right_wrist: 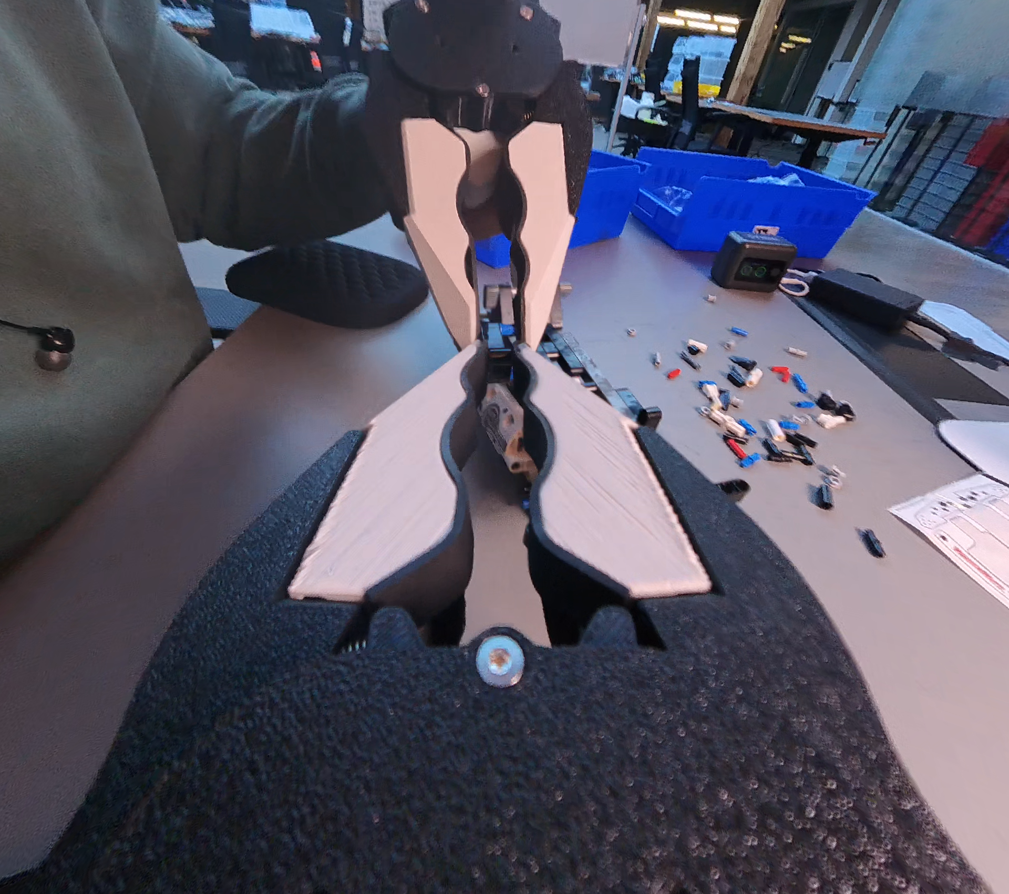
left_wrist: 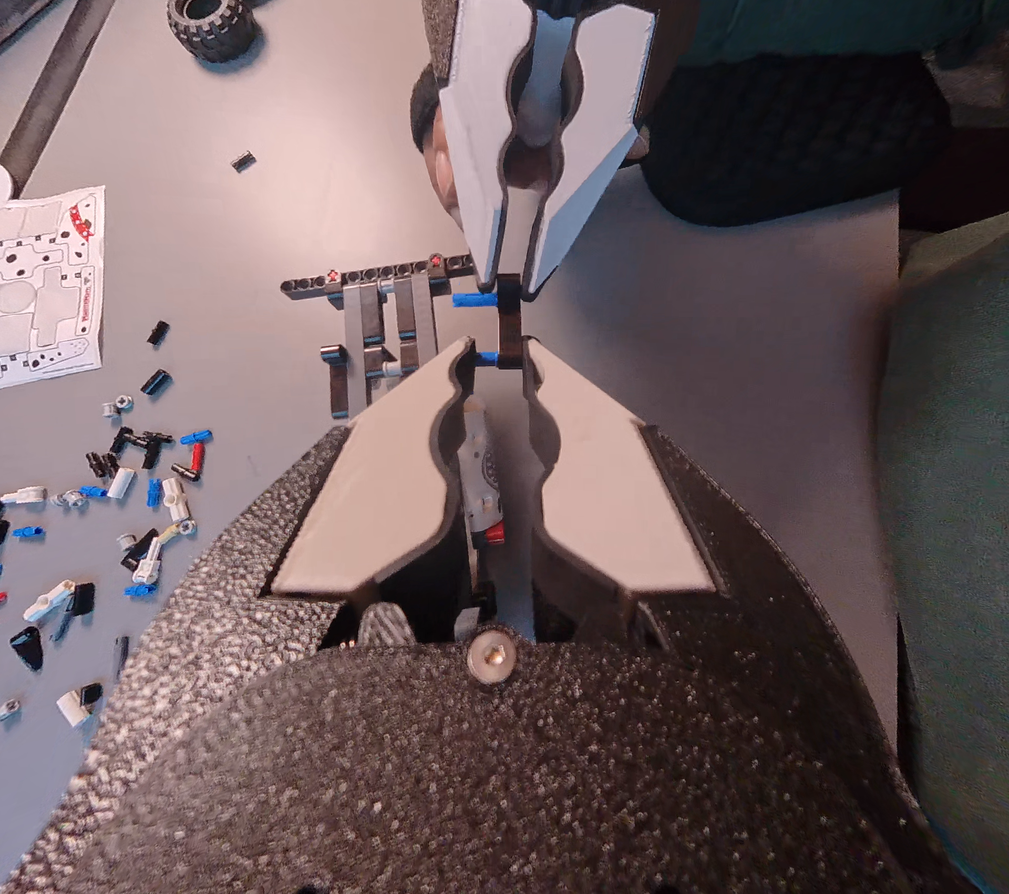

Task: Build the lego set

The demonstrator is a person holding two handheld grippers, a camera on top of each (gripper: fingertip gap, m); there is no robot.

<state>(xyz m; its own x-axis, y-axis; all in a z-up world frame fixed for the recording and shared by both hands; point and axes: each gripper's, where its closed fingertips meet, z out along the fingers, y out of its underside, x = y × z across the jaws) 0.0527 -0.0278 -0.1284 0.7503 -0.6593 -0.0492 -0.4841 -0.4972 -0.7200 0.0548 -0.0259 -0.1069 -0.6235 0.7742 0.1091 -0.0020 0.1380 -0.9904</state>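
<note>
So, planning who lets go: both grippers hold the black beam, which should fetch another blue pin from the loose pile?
Probably left. The loose pile lies close beside the left gripper, farther from the right gripper, which grips the other end of the black beam and could hold it.

Left gripper (left_wrist: 498, 349) and right gripper (left_wrist: 505, 286) both pinch one black beam (left_wrist: 509, 322) above the table (left_wrist: 682, 376).

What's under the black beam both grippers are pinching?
Under the black beam: bare grey table. Two blue pins stick out sideways toward the frame. The fingers hide both beam ends.
</note>
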